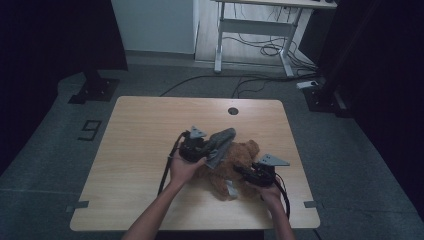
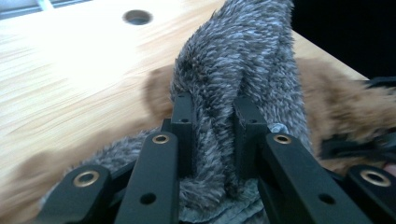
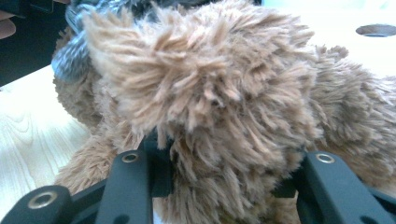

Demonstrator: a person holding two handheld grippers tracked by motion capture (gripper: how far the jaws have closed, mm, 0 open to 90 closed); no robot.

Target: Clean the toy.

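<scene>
A brown plush bear (image 1: 235, 167) lies on the right-hand half of a light wooden bench (image 1: 135, 150), toward the near edge, with a grey fuzzy garment (image 1: 220, 142) draped over its upper left part. The left gripper (image 1: 200, 150), held in the person's left hand (image 1: 182, 167), sits just left of the toy; in the left gripper view its jaws are clamped on a raised fold of the grey garment (image 2: 233, 93), which stands up between them with brown fur (image 2: 336, 102) behind it. The right gripper (image 1: 247, 172), held in the right hand (image 1: 270, 192), meets the toy from its right side; in the right gripper view its jaws are closed on a thick tuft of the bear's brown plush (image 3: 224, 116), the pile spilling over both jaws. A round cable hole (image 1: 233, 111) marks the far edge of the bench. Beyond it, on the grey floor (image 1: 165, 80), stand the legs of a white desk (image 1: 250, 30) with loose cables (image 1: 270, 50).
</scene>
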